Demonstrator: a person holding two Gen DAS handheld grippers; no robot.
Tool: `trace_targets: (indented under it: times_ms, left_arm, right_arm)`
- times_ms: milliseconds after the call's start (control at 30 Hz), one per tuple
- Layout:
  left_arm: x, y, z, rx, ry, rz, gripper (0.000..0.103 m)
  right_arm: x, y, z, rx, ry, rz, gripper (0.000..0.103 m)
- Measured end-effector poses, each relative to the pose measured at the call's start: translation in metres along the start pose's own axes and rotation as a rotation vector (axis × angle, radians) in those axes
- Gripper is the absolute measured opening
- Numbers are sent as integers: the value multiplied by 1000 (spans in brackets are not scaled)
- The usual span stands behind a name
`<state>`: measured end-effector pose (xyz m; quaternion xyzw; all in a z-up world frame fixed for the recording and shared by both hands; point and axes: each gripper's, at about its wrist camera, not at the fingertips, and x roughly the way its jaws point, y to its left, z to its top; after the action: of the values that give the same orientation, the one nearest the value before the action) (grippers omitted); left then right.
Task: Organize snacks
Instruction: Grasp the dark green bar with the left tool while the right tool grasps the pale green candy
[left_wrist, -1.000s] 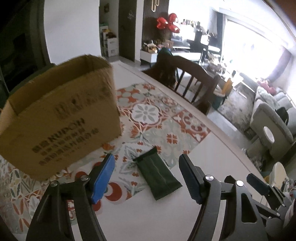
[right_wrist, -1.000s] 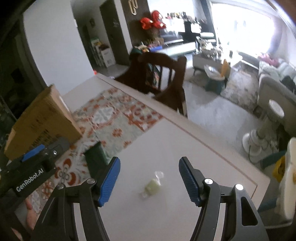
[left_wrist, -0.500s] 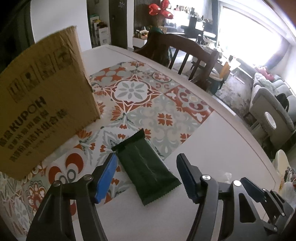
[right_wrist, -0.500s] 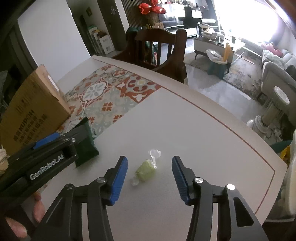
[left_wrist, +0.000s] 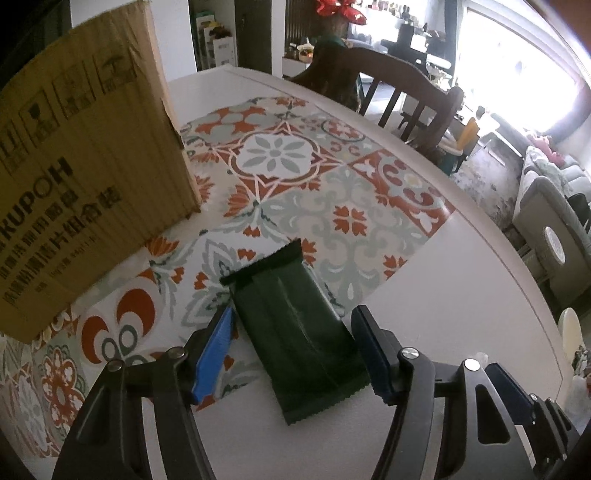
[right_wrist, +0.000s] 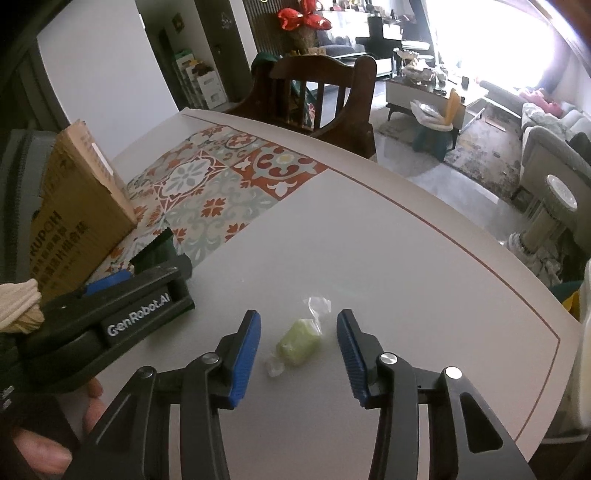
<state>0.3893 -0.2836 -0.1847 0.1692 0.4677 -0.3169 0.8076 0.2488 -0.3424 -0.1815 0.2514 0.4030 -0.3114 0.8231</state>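
A dark green snack packet (left_wrist: 295, 328) lies flat where the patterned mat meets the white table. My left gripper (left_wrist: 295, 354) is open, its blue fingers down on either side of the packet without closing on it. A small pale green wrapped candy (right_wrist: 298, 345) lies on the white table. My right gripper (right_wrist: 299, 356) is open with the candy between its fingers, apart from both. The packet's end (right_wrist: 155, 251) and the left gripper's body (right_wrist: 110, 314) show in the right wrist view.
A brown cardboard box (left_wrist: 74, 177) stands on the patterned mat (left_wrist: 295, 177) at the left, also in the right wrist view (right_wrist: 74, 214). A dark wooden chair (right_wrist: 314, 99) stands at the table's far edge. The table's right edge (right_wrist: 517, 258) drops to the floor.
Both grippers have moved forward and down. The green packet now lies between the left fingers and the candy between the right fingers. Both grippers stay open.
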Motion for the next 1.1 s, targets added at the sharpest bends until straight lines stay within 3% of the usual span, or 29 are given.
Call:
trace_targets:
  times_ms: [133, 567, 1100]
  left_arm:
    - [-1, -1, -2, 15, -6, 6, 55]
    - [-22, 9, -17, 67, -50, -2, 50]
    - [-118, 16, -13, 16, -202, 18, 48]
  right_arm:
    - [1, 3, 0, -35, 1, 3, 23]
    - [-5, 5, 3, -76, -16, 40, 22]
    - [-65, 28, 37, -193, -168, 150, 22]
